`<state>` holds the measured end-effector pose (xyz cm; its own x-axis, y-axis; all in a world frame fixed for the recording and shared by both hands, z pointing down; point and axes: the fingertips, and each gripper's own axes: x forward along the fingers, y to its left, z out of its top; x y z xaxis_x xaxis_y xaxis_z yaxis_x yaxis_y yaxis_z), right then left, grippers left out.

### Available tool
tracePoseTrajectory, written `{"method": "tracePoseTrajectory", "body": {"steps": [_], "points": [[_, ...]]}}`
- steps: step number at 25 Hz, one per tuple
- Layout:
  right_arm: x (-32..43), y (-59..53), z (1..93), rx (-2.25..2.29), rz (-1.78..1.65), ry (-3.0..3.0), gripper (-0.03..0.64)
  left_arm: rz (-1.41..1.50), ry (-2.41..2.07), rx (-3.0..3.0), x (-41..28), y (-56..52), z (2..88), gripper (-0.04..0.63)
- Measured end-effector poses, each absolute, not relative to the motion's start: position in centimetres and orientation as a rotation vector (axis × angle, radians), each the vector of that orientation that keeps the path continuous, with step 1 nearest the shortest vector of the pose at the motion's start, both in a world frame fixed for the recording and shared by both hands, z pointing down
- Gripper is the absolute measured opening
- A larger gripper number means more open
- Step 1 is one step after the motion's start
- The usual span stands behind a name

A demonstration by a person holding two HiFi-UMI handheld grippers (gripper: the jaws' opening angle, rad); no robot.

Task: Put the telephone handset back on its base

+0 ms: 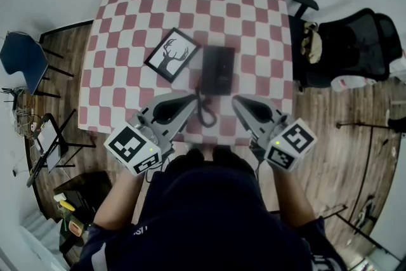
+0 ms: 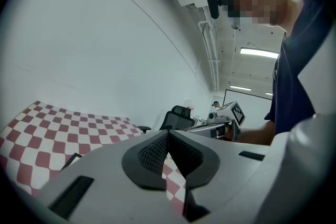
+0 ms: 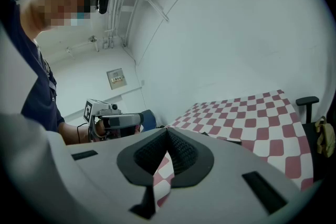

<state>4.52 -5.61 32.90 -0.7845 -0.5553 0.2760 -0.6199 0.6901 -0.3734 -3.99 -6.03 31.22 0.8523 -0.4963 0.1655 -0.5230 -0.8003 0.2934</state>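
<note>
A black telephone (image 1: 217, 70) lies in the middle of the red-and-white checkered table (image 1: 254, 22). Its handset and base are both black, and I cannot tell them apart. A black coiled cord (image 1: 204, 110) runs from it toward the near edge. My left gripper (image 1: 192, 100) hovers near that edge, left of the cord, jaws shut on nothing (image 2: 168, 134). My right gripper (image 1: 236, 102) mirrors it on the right, also shut and empty (image 3: 167, 129). Both tips stand short of the telephone.
A black-framed deer picture (image 1: 172, 54) lies left of the telephone. A black office chair (image 1: 346, 47) stands right of the table, a blue chair (image 1: 25, 60) to its left. Wooden floor surrounds the table.
</note>
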Motion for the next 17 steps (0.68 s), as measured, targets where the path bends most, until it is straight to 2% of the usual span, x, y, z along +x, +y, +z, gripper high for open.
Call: {"method": "tracePoseTrajectory", "body": {"steps": [17], "points": [[4.5,-6.4,33.4,0.943,0.694,-2.747,0.017,0.142,-0.779,2.675,-4.1,-7.1,32.5,0.034]]}}
